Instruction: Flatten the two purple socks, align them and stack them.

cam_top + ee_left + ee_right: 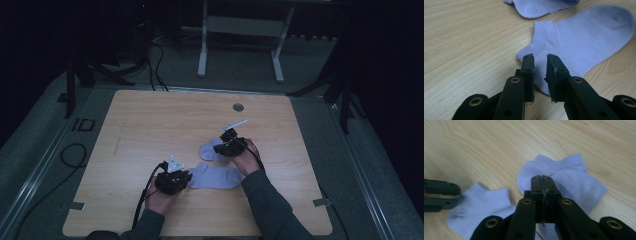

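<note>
Two Lilac Socks, Two Grippers on a Wooden Table

Two pale lilac ankle socks lay on the wooden table (150,120), each with a gripper at it. The left gripper (186,178) rested low at the cuff end of the nearer sock (216,176), which stretched flat away from its tips toward the person's right. In the left gripper view, its two black jaws stood a narrow gap apart, one on either side of the ribbed cuff edge of that sock (584,40). Fabric showed in the gap, but the pads did not visibly press on it. The toe lay farthest from the jaws, and the heel bulged off to one side.

The right gripper (223,146) sat over the farther sock (210,151), beyond and to the right of the left one. In the right gripper view, its jaws were closed tight, pad against pad, with a thin fold of that sock (571,182) pinched at the seam between them. The rest of the sock spread out around and beyond the tips, partly doubled over on itself. To the left of those jaws, the nearer sock's cuff (481,202) lay flat, with the left gripper (459,196) reaching in from the frame edge and touching it.

The two socks lay close together, their edges nearly meeting between the grippers. The person's sleeved forearms came in from the near table edge.
</note>
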Demonstrator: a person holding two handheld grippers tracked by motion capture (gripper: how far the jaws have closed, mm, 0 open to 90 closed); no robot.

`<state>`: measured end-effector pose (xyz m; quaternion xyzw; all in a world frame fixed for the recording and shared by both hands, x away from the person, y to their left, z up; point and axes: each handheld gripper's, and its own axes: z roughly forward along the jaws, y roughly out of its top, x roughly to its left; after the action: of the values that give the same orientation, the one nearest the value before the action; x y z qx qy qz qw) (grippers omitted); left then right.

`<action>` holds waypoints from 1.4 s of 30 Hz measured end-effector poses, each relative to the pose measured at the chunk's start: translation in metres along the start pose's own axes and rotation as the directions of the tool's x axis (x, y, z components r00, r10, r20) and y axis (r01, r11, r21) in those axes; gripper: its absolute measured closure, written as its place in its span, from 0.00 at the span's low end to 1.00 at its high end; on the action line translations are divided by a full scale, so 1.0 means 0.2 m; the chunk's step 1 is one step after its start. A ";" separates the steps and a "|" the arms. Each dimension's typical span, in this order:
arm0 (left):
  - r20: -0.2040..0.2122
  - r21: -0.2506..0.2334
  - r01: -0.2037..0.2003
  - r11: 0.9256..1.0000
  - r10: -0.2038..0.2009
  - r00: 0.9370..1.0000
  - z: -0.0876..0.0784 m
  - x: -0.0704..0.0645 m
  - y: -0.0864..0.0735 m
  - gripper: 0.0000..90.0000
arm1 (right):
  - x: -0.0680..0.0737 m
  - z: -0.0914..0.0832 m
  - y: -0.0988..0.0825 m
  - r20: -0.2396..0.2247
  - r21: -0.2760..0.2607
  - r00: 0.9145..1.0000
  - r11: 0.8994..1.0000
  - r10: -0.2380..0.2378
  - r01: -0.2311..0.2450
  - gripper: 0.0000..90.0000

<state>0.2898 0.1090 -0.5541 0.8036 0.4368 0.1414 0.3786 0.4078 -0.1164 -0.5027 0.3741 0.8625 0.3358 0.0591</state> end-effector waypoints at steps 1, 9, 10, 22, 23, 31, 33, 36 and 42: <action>0.001 -0.001 0.001 1.000 -0.001 1.000 0.00 0.00 0.00 0.84 | -0.03 -0.03 -0.01 -0.026 -0.018 0.999 1.000 0.024 -0.024 0.99; -0.002 -0.001 -0.004 1.000 0.004 1.000 0.00 0.00 0.00 0.83 | -0.17 -0.15 -0.11 -0.003 -0.053 0.995 0.994 0.098 -0.098 0.99; -0.003 -0.001 -0.004 1.000 0.004 1.000 0.00 0.00 0.00 0.83 | -0.19 -0.16 -0.13 0.003 -0.055 0.995 0.993 0.105 -0.104 0.99; -0.002 0.000 -0.004 1.000 0.004 1.000 0.00 -0.01 0.00 0.82 | -0.28 -0.26 -0.26 0.100 -0.041 0.986 0.990 0.136 -0.133 0.97; -0.002 0.001 -0.005 1.000 0.005 1.000 0.00 -0.01 0.00 0.82 | -0.28 -0.26 -0.27 0.108 -0.034 0.985 0.991 0.135 -0.132 0.97; -0.005 0.001 -0.003 1.000 0.003 1.000 0.00 -0.01 0.00 0.82 | -0.31 -0.26 -0.34 0.222 0.034 0.968 0.991 0.117 -0.127 0.95; -0.005 0.001 -0.004 1.000 0.004 1.000 0.00 -0.01 0.00 0.82 | -0.32 -0.27 -0.34 0.233 0.026 0.965 0.991 0.120 -0.130 0.93; -0.006 0.001 -0.003 1.000 0.003 1.000 0.00 -0.01 0.00 0.82 | -0.32 -0.30 -0.33 0.234 0.004 0.964 0.991 0.126 -0.131 0.91; 0.009 0.006 0.008 1.000 -0.008 1.000 0.00 0.00 0.00 0.81 | -0.27 -0.30 -0.25 0.201 -0.014 0.977 0.997 0.075 -0.073 0.80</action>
<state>0.2899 0.1087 -0.5544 0.8038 0.4386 0.1350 0.3786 0.3941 -0.2109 -0.4957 0.4378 0.8364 0.3011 0.1349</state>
